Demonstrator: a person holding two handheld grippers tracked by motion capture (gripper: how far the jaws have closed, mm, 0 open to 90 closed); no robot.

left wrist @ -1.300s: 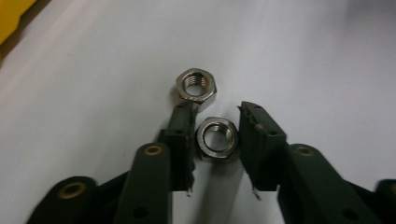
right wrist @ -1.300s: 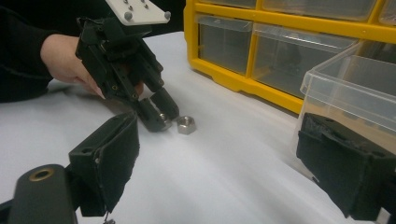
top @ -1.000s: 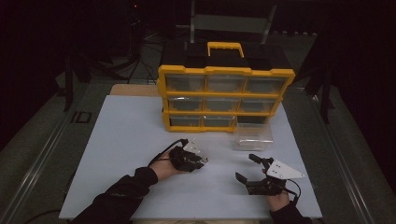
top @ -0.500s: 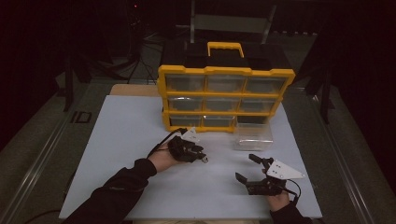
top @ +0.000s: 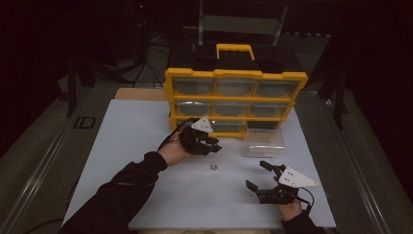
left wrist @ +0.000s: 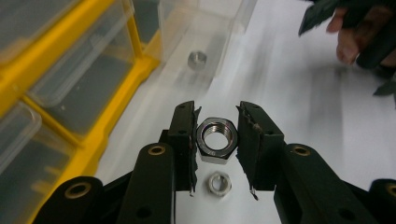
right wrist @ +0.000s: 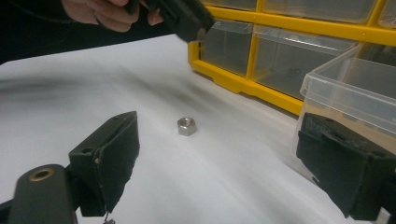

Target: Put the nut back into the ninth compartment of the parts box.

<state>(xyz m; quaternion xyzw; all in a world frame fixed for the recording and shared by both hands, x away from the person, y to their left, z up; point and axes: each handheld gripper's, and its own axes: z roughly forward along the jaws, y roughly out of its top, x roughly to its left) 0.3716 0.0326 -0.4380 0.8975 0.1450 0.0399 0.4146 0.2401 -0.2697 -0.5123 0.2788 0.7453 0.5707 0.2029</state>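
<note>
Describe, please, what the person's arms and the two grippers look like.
Both arms are in dark long sleeves. The left gripper and right gripper are black, each with two jaws, brass-coloured pivot rivets, a pale grey three-cornered plate on top and a thin black cable trailing off.

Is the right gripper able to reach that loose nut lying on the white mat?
Probably yes. The right gripper stands open with nothing between its jaws, and only bare white mat lies between it and the loose nut. The left gripper is raised, holding another nut.
</note>
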